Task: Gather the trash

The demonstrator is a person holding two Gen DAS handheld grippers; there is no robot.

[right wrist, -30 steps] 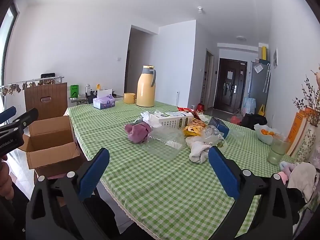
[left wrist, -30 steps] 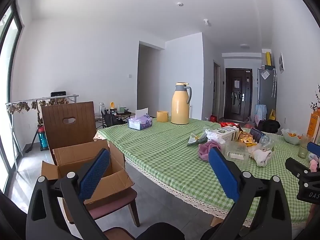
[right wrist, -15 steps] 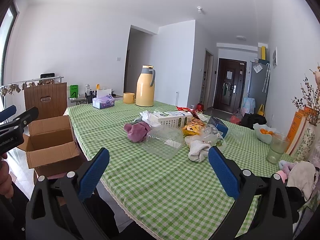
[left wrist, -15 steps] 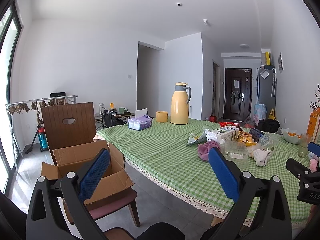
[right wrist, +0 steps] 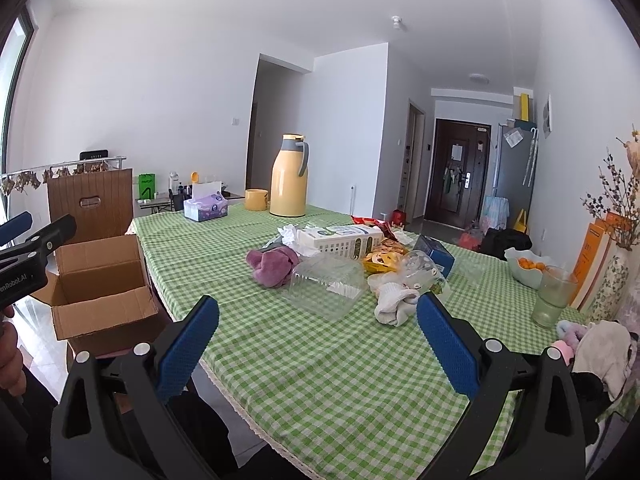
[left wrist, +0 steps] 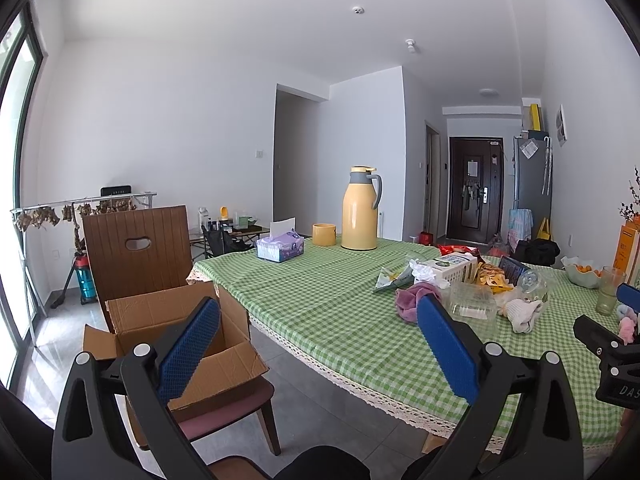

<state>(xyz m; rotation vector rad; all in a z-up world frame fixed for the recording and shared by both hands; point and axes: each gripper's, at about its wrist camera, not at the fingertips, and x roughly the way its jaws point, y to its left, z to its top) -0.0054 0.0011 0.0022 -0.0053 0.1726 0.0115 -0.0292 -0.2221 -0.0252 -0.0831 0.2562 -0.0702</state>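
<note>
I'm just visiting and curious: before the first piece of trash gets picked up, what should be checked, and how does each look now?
1. Left hand-held gripper open, empty: ok.
2. Right hand-held gripper open, empty: ok.
3. Box open, on the chair beside the table: ok.
4. Clear container unobstructed on the near side: ok.
5. Container empty: cannot tell.
6. Glass apart from the trash pile: ok.

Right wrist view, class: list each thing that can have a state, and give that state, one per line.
Cardboard box: flaps open, nothing seen inside.
Clear plastic container: lying on the table, looks empty.
Thermos jug: upright, lid on.
Tissue box: tissue sticking out.
Glass: upright.
Left gripper: open.
Right gripper: open.
</note>
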